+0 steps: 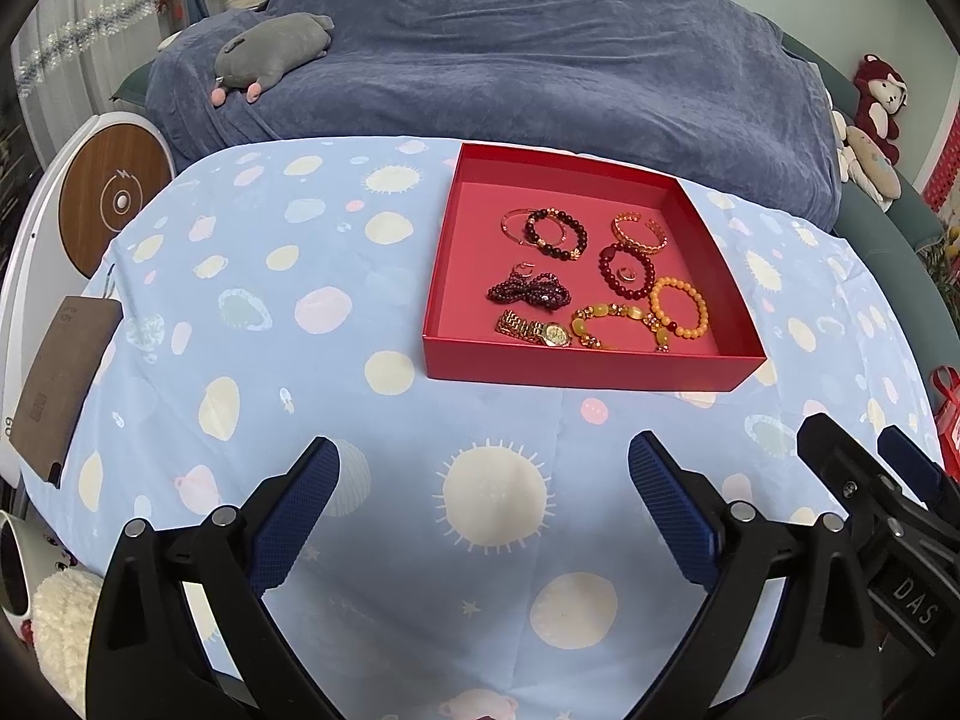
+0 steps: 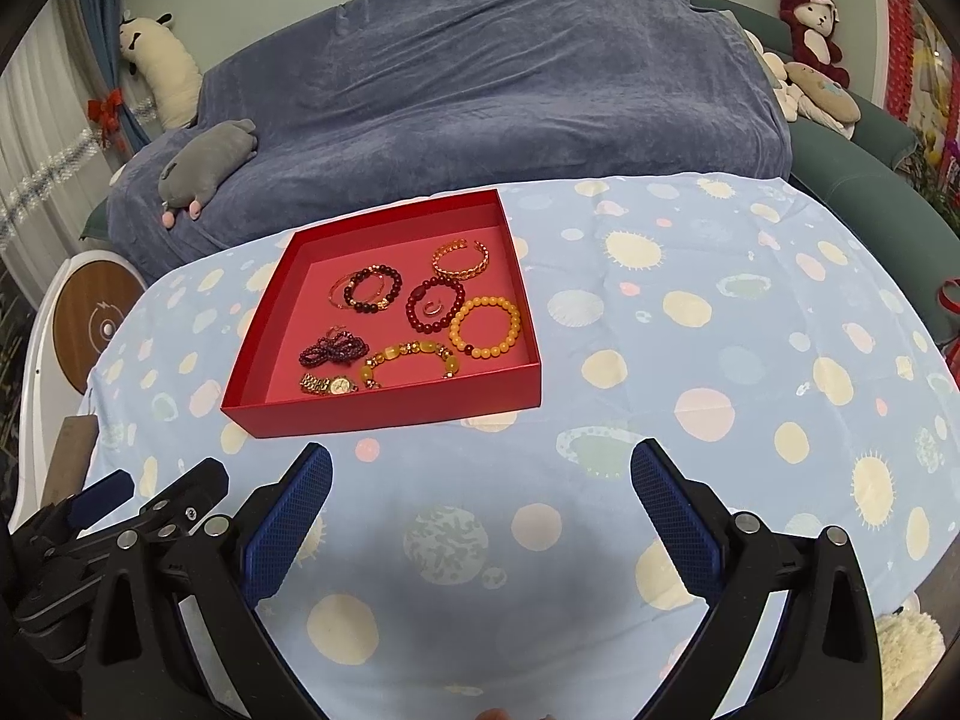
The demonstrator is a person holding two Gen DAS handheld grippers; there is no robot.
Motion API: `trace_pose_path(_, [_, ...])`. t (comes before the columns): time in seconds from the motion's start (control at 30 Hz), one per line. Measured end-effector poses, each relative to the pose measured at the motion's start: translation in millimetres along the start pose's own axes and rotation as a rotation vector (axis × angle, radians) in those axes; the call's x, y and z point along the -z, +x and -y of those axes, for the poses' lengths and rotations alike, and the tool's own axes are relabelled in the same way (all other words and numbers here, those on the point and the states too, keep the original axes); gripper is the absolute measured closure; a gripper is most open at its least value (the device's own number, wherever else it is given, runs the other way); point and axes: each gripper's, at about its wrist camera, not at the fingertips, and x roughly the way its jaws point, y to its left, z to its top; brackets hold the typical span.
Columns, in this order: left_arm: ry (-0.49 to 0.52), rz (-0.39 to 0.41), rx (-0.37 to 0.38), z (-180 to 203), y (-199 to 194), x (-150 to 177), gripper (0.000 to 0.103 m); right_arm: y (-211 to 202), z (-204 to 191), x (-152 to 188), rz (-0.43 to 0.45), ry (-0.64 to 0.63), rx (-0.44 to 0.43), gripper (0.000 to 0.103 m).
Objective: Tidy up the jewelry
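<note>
Pale blue tablecloth (image 1: 252, 312) printed with suns and planets covers the table, and both grippers hover low over its near edge, gripping nothing. Left gripper (image 1: 483, 468) has its blue-padded fingers (image 1: 300, 510) spread wide; right gripper (image 2: 480, 471) is equally wide, just beside it. Farther out sits a red box (image 1: 585, 369), holding an orange bead bracelet (image 1: 679, 307), gold watch (image 1: 536, 328), gold cuff (image 2: 461, 259) and dark bead bracelets (image 2: 372, 289). Beyond, a blue-draped sofa (image 2: 510, 78) carries a grey plush toy (image 2: 207, 165).
</note>
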Motion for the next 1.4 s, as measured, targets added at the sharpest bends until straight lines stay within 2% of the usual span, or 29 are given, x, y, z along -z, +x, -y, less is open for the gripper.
trace_pose_path(1.4, [0.005,0.008,-0.017,-1.6,-6.9,-3.2,0.010,-3.6,-1.8,1.5,0.003,-0.001,-0.008,0.007])
